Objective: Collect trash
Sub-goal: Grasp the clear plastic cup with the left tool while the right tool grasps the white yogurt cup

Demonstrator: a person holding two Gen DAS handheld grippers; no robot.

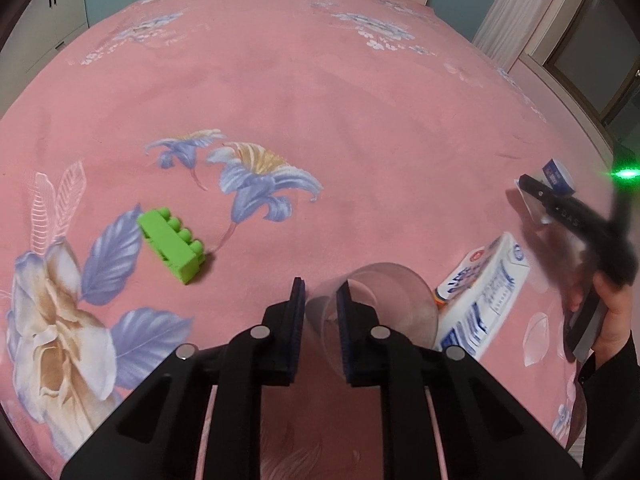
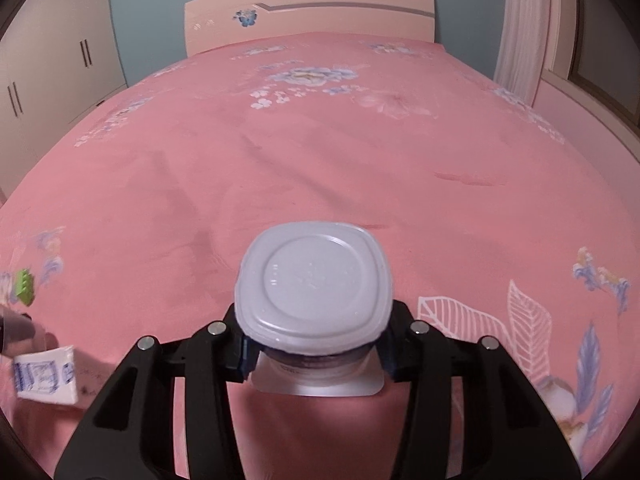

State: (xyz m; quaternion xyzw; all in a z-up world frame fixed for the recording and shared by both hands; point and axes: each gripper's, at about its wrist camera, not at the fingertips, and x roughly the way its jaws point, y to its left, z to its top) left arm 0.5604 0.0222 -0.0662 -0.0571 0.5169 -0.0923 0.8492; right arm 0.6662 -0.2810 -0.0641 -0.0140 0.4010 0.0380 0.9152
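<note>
My left gripper (image 1: 320,294) is shut on the rim of a clear plastic cup (image 1: 384,308), one finger inside and one outside, held over the pink bed. A white and blue milk carton (image 1: 486,300) lies on the bed just right of the cup; it also shows in the right wrist view (image 2: 46,374). My right gripper (image 2: 316,354) is shut on a white yogurt cup (image 2: 314,292), its bottom facing the camera. In the left wrist view the right gripper (image 1: 536,196) shows at the far right, blurred, with the yogurt cup (image 1: 558,176).
A green toy brick (image 1: 172,246) lies on the pink flowered bedspread (image 1: 320,100) left of my left gripper; it also shows in the right wrist view (image 2: 25,286). The headboard (image 2: 308,12) stands at the far end. Wardrobes (image 2: 52,60) stand to the left.
</note>
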